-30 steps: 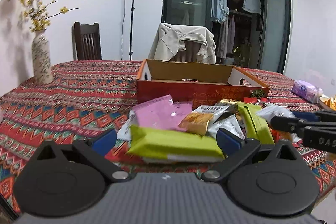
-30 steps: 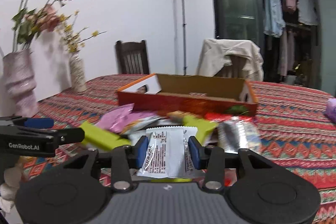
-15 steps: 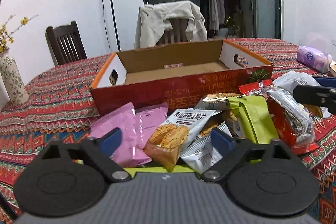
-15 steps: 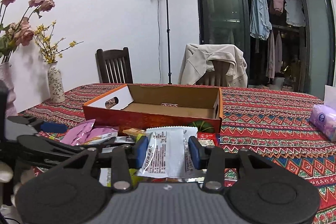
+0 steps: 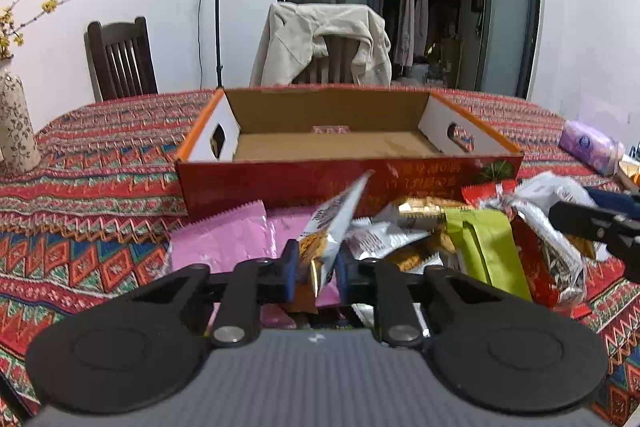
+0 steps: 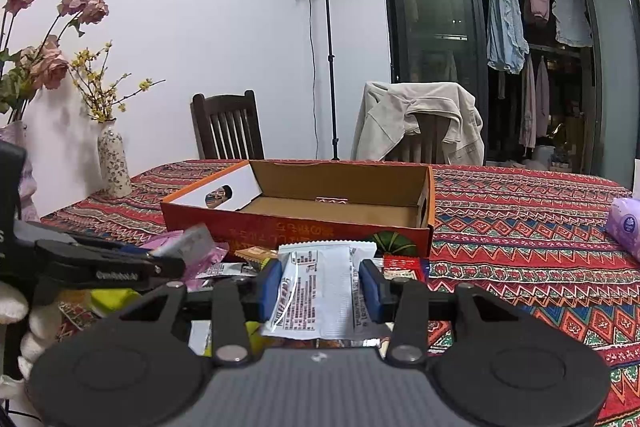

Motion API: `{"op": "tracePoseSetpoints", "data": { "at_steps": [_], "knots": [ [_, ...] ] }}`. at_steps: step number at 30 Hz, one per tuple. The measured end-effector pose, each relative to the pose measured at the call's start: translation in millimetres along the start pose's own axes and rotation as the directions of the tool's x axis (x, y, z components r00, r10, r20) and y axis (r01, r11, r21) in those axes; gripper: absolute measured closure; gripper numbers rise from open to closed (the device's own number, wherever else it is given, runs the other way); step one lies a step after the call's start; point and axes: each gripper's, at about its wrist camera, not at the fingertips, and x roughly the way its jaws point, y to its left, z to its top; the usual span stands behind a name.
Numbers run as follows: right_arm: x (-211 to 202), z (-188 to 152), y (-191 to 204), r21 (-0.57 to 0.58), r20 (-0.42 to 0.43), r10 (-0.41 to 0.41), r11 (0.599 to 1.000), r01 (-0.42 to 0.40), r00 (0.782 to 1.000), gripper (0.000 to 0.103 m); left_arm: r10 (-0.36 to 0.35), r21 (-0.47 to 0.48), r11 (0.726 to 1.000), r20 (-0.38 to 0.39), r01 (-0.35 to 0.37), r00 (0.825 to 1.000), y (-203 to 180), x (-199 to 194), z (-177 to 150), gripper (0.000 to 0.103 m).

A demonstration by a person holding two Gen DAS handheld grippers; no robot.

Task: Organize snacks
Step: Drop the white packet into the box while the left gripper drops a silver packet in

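An open cardboard box (image 5: 280, 183) with a red front wall stands on the patterned tablecloth, holding almost nothing. Before it lies a heap of snack packets, among them pink ones (image 5: 224, 239) and a green one (image 5: 484, 247). My left gripper (image 5: 316, 263) is closing, and its pads press on a white-and-orange snack packet (image 5: 336, 219) that stands tilted up on edge. My right gripper (image 6: 320, 283) is shut on a flat white snack packet (image 6: 316, 291), held above the heap in front of the box (image 6: 280, 227). Each gripper shows at the edge of the other's view.
A patterned vase (image 5: 14, 123) stands at the table's left, a purple tissue pack (image 5: 588, 147) at the right. Behind the table are a dark wooden chair (image 6: 226, 125), a chair draped with a beige jacket (image 6: 420, 119) and a lamp stand. A white-gloved hand (image 6: 12, 307) holds the left gripper.
My left gripper moved forward over the heap and closed from wide open onto the white-and-orange packet, tipping it up. The right gripper came nearer the box, still gripping its white packet.
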Motion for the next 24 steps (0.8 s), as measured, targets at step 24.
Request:
{"op": "tracePoseSetpoints", "data": {
  "at_steps": [24],
  "knots": [
    [80,94,-14,0.057,0.044,-0.078,0.996,0.075,0.996,0.061,-0.034,-0.121,0.991,0.194,0.059,0.980,-2,15,100,0.091]
  ]
}}
